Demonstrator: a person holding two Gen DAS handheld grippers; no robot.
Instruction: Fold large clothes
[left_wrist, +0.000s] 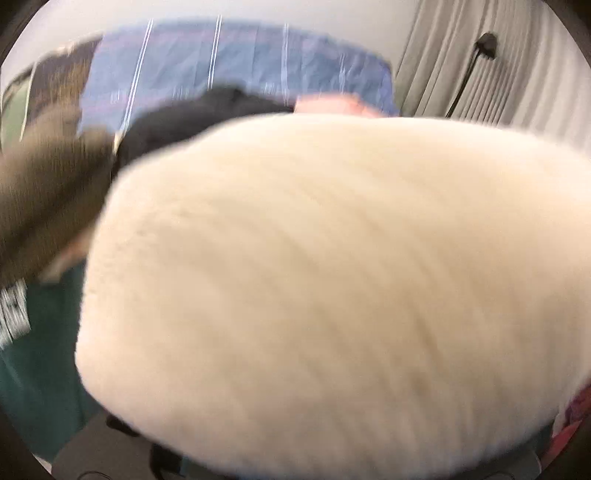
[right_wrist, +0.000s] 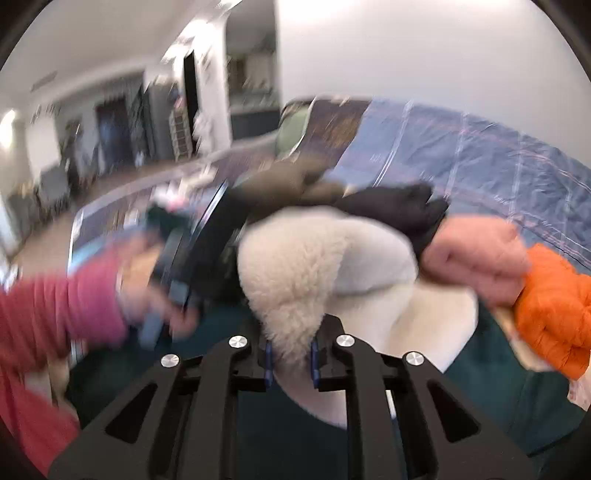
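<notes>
While left tongs (right_wrist: 177, 266) blur unreadably, right tongs (right_wrist: 290, 363) clamp cream fleece (right_wrist: 295, 280).

Bed, blue striped sheet (right_wrist: 480, 162); clothes pile (right_wrist: 476, 254) atop.

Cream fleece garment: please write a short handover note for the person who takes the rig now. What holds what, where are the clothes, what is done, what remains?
Right gripper: shut on a bunched fold of the cream fleece garment, lifted above the teal cloth.
Left gripper: seen blurred in the right wrist view, beside the fleece; open or shut cannot be told. Its own camera is filled by fleece.
Other clothes behind: black garment, pink garment, orange puffer jacket, olive garment, on the blue striped bedcover.
Done: fleece picked up.
Left: spread it flat, fold it; no finished fold visible yet.
</notes>
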